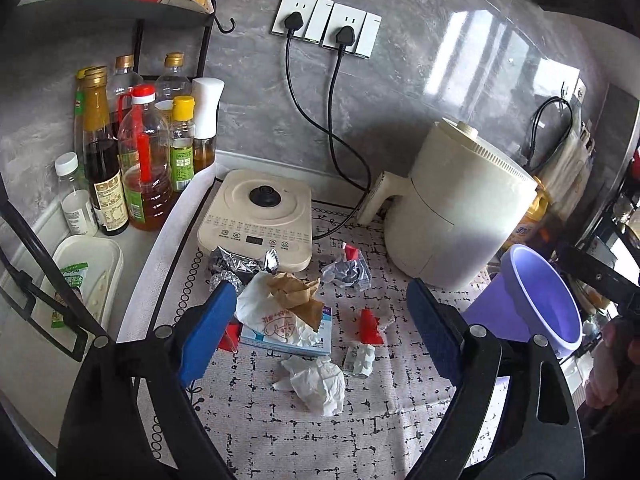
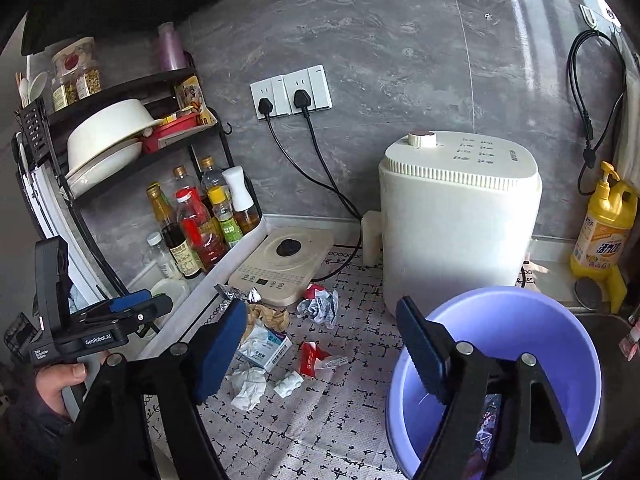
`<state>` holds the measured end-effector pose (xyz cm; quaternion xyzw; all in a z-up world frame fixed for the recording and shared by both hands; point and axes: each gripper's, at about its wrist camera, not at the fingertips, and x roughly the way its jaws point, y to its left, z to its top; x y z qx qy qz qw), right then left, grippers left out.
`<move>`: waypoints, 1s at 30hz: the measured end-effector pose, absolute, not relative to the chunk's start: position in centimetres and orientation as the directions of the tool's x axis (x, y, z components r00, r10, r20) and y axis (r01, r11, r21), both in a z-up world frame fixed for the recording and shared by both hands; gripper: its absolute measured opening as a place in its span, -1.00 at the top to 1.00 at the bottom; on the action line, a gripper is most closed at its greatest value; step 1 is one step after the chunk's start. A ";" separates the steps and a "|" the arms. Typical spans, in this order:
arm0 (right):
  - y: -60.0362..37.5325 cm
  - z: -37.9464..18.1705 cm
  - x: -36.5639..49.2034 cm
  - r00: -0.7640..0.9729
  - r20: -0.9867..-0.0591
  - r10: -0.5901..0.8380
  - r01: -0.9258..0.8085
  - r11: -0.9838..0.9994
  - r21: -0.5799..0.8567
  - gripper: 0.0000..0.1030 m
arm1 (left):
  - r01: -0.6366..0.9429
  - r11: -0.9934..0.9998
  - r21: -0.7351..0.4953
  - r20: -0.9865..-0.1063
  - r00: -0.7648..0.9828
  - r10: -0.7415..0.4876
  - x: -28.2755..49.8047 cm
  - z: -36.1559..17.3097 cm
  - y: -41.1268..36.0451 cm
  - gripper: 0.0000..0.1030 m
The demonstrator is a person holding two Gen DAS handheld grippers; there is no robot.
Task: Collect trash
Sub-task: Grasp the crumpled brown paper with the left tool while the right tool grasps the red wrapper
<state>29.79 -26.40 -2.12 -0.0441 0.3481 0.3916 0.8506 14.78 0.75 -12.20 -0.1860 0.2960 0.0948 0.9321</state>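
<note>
Left claw (image 1: 320, 344): blue pads spread apart, nothing between them, hovering above the patterned grey mat on the worktop (image 1: 304, 432). Directly under the gap, a white crumpled fast-food wrapper with brown paper (image 1: 280, 304) lying on a small blue-and-white cardboard box (image 1: 316, 340). Nearer the camera, a crumpled white tissue (image 1: 320, 384) and a small crushed white carton (image 1: 360, 360); just beside those, a red torn sachet (image 1: 369, 326). Beyond the wrapper, crumpled silver foil (image 1: 236, 266) touching the front edge of a cream square kettle base (image 1: 258, 216), and a grey crumpled packet (image 1: 348, 274). Farther right, a cream cylindrical air fryer (image 1: 460, 208).

Right claw (image 2: 324, 348): jaws parted as well, gripping nothing, its right finger over the rim of a round lilac plastic basin (image 2: 560, 320) with some shiny wrapper inside. Left of that claw, the same litter scattered on the mat.
</note>
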 end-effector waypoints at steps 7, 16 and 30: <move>-22.7 -4.2 28.9 0.459 -0.692 0.557 -0.656 0.738 0.159 -0.04 | -0.177 0.931 -0.320 -0.649 0.757 -0.079 18.8 -16.1 2.9 -0.46; -21.2 -6.8 28.0 0.486 -0.757 0.437 -0.571 0.815 0.104 0.04 | -0.093 0.936 -0.339 -0.728 0.656 -0.198 23.9 -21.1 3.9 -0.46; -17.9 -11.8 27.7 0.424 -0.825 0.374 -0.569 0.819 0.079 0.14 | -0.068 0.915 -0.399 -0.705 0.661 -0.258 23.6 -21.8 5.7 0.87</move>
